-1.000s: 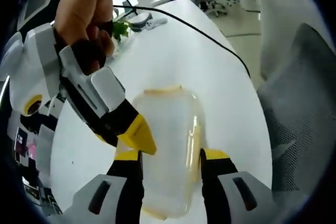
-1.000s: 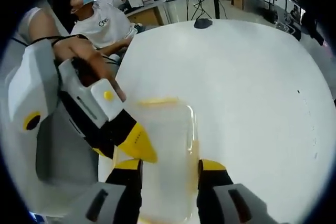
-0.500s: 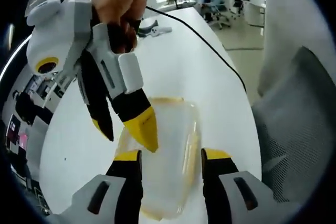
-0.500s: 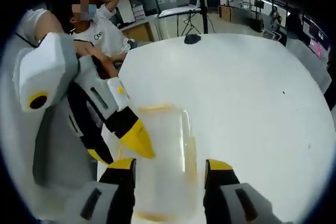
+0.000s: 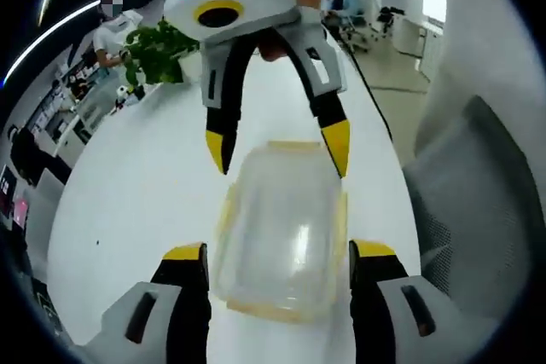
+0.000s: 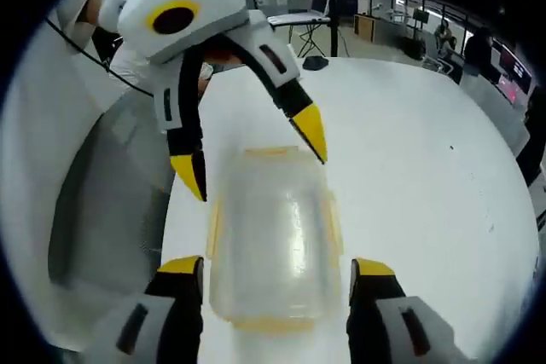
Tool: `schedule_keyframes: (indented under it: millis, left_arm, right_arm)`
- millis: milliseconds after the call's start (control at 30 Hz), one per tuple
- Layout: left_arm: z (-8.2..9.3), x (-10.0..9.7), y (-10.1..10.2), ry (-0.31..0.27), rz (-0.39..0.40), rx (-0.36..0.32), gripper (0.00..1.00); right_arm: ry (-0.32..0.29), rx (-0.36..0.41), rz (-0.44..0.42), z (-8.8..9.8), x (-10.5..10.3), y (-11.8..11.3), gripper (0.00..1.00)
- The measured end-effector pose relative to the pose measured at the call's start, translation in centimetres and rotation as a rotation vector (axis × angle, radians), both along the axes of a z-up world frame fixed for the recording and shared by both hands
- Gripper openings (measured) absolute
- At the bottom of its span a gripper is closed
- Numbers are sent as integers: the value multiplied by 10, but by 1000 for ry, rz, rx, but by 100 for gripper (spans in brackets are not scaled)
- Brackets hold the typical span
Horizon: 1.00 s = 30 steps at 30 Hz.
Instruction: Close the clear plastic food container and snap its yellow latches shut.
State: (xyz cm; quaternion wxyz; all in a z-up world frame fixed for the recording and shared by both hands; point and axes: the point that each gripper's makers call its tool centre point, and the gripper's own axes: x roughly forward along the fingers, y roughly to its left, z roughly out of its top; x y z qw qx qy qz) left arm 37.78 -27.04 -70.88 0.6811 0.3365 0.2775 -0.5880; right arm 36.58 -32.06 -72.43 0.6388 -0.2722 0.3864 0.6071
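White round table (image 5: pixel 128 202) in an open office, grey mesh chair (image 5: pixel 478 210) alongside. Left gripper (image 5: pixel 277 253) spread wide, jaws flanking the near end of the clear plastic food container (image 5: pixel 281 232), grasping nothing. Right gripper (image 6: pixel 273 270) likewise parted, straddling the opposite end of the container, lid on, lying flat on the table. Each gripper pointing down at the far end in the other's view. Yellow latches (image 6: pixel 329 223) along the container's edges. Potted plant (image 5: pixel 153 49) well beyond.
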Motion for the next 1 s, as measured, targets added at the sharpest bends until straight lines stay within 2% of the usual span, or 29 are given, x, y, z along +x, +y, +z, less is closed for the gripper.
schedule_keyframes:
  millis: [200, 267, 367, 500, 567, 633, 800, 1000]
  left_arm:
    - [-14, -5, 7, 45, -63, 42, 73]
    - [-20, -5, 13, 51, -85, 81, 70]
    - [-23, -2, 11, 62, -80, 73, 74]
    - [-29, 4, 10, 52, -70, 81, 76]
    - [-34, 5, 12, 52, -68, 100, 73]
    - [-37, 3, 12, 67, -50, 102, 71]
    - [-36, 0, 15, 51, -27, 66, 72]
    - [-36, -4, 26, 51, -20, 60, 71]
  right_arm:
    - [-35, -4, 2, -3, -6, -4, 76]
    - [-58, -17, 4, -6, -6, -6, 77]
    - [-84, -57, 21, -14, -9, -10, 78]
    - [-86, -83, 8, -23, -8, -12, 82]
    - [-103, -95, 11, -25, -5, -12, 80]
    - [-113, -96, 14, -27, -4, -11, 73]
    - [-125, -87, 21, -26, -3, -9, 71]
    - [-127, -86, 39, -26, -7, 4, 71]
